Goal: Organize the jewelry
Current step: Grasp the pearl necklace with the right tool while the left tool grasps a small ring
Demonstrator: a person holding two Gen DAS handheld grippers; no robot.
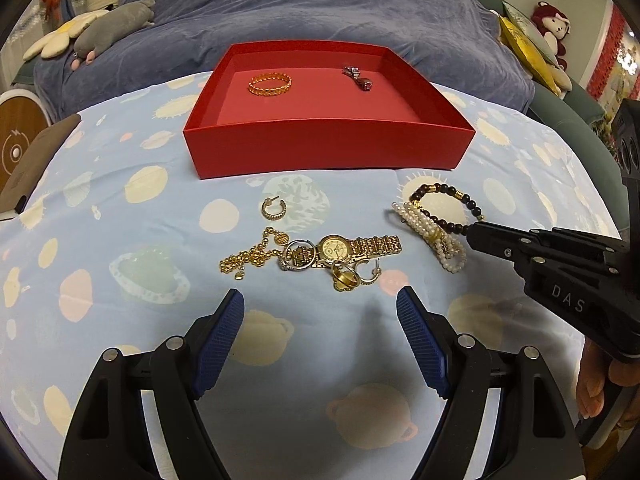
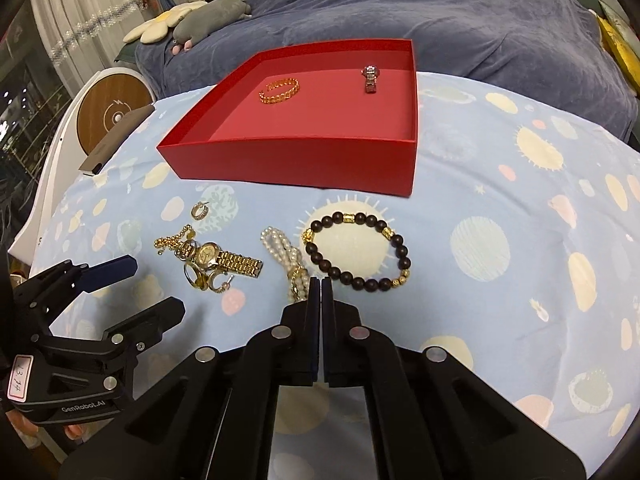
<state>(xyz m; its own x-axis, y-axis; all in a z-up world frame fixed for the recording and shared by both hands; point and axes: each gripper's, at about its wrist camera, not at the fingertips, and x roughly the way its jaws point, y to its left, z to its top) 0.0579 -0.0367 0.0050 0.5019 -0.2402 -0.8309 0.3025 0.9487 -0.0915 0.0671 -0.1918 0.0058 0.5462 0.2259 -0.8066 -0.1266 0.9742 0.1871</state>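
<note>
A red tray (image 1: 328,148) (image 2: 296,156) holds a gold bangle (image 1: 270,84) (image 2: 280,90) and a small dark watch (image 1: 358,78) (image 2: 371,79). On the blue cloth lie a gold watch (image 1: 348,250) (image 2: 224,260), a gold chain (image 1: 252,256), rings, hoop earrings (image 1: 273,209) (image 2: 200,210), a pearl piece (image 1: 432,240) (image 2: 286,254) and a dark bead bracelet (image 1: 448,204) (image 2: 356,250). My left gripper (image 1: 320,308) is open just before the gold pile. My right gripper (image 2: 321,280) is shut, its tip at the bead bracelet's near edge beside the pearls; whether it pinches anything is hidden.
A blue blanket (image 1: 320,8) covers the sofa behind the tray, with plush toys (image 1: 112,28) at the left. A round wooden-faced device (image 2: 110,116) and a brown flat object (image 1: 36,156) sit at the left edge of the cloth.
</note>
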